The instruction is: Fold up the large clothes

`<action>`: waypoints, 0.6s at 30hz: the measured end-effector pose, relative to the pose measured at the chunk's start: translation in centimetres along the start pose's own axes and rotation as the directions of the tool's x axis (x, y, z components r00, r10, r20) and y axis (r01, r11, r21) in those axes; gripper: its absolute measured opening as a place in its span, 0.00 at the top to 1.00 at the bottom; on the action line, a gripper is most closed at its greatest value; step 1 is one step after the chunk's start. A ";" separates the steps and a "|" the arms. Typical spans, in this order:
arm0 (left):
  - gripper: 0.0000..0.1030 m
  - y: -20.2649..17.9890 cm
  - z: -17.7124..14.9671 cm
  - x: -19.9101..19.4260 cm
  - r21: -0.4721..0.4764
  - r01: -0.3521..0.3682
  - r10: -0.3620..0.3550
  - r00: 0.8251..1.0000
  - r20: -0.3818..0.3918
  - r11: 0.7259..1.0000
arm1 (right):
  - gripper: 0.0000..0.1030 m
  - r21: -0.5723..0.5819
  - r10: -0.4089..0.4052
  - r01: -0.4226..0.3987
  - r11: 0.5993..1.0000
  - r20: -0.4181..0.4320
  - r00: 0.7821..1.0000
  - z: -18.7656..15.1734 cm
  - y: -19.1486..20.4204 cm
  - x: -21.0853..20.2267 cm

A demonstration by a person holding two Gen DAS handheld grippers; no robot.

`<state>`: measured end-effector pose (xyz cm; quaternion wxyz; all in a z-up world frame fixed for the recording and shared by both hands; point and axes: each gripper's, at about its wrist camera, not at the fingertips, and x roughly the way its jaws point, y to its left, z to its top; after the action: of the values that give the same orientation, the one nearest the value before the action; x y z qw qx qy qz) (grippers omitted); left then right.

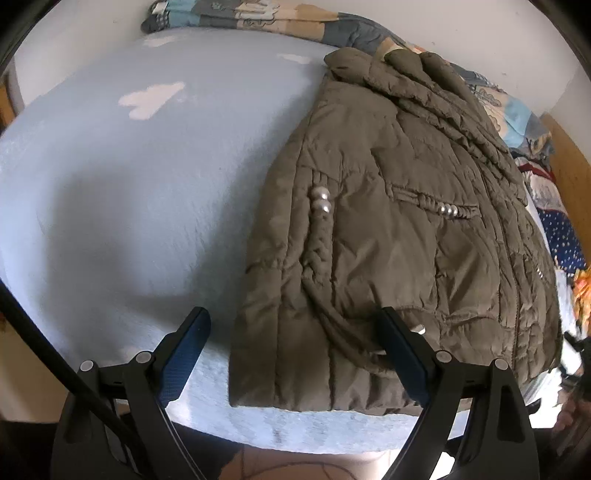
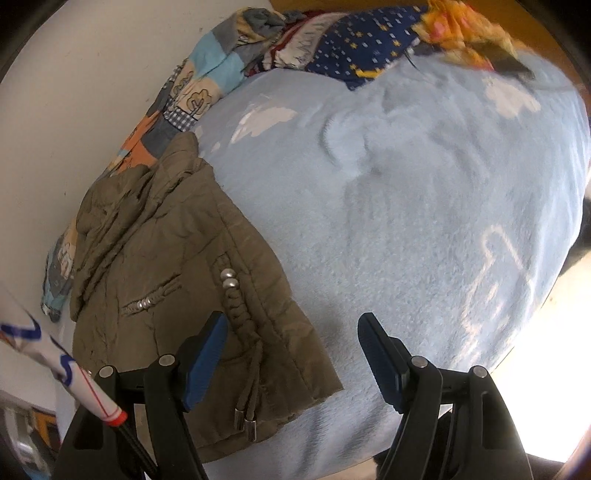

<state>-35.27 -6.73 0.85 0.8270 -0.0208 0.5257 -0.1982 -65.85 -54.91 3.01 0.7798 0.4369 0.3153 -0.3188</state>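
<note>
Bed covered by a pale blue fleecy blanket [image 1: 122,192] with white cloud shapes; its pile is rumpled in the right wrist view. White wall behind, wooden board at the bed's end. A patchwork quilt [image 1: 258,18] is bunched along the wall, with a navy star-print cloth [image 2: 365,48] and an orange cloth [image 2: 465,33] heaped at the far end. The olive padded jacket [image 1: 388,229] lies flat on the blanket near the bed's front edge, collar toward the wall. Left gripper [image 1: 295,332]: fingers spread, above the jacket's hem corner, pinching nothing. Right gripper [image 2: 291,343]: fingers spread, empty, over the other hem corner.
</note>
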 end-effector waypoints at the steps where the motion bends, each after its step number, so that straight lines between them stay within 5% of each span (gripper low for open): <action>1: 0.12 0.2 -0.2 0.2 -0.024 0.017 -0.017 1.000 -0.009 1.000 | 0.24 0.032 0.019 -0.018 0.999 -0.021 1.000 -0.1 -0.5 0.4; 6: 0.12 1.1 -0.8 0.3 -0.111 0.071 -0.073 0.997 -0.013 0.991 | 0.24 0.177 0.113 -0.098 0.979 -0.076 0.991 -0.6 -2.5 1.8; 11: 0.12 2.0 -1.6 0.2 -0.202 0.162 -0.169 0.985 -0.021 0.966 | 0.24 0.168 0.152 -0.136 0.976 -0.086 0.985 -1.1 -1.7 2.3; 13: 0.12 2.2 -2.0 0.2 -0.228 0.193 -0.203 0.979 -0.021 0.954 | 0.33 0.137 0.185 -0.169 0.976 -0.109 0.977 -1.5 -0.6 2.8; 18: 0.32 2.0 -2.1 0.1 -0.209 0.206 -0.212 0.977 -0.005 0.956 | 0.44 0.057 0.201 -0.195 0.979 -0.120 0.972 -2.0 1.6 3.0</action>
<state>-36.43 -4.55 -0.68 0.7876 -0.1596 0.5494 -0.2288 -63.23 -53.14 0.60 0.7764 0.5026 0.3112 -0.2186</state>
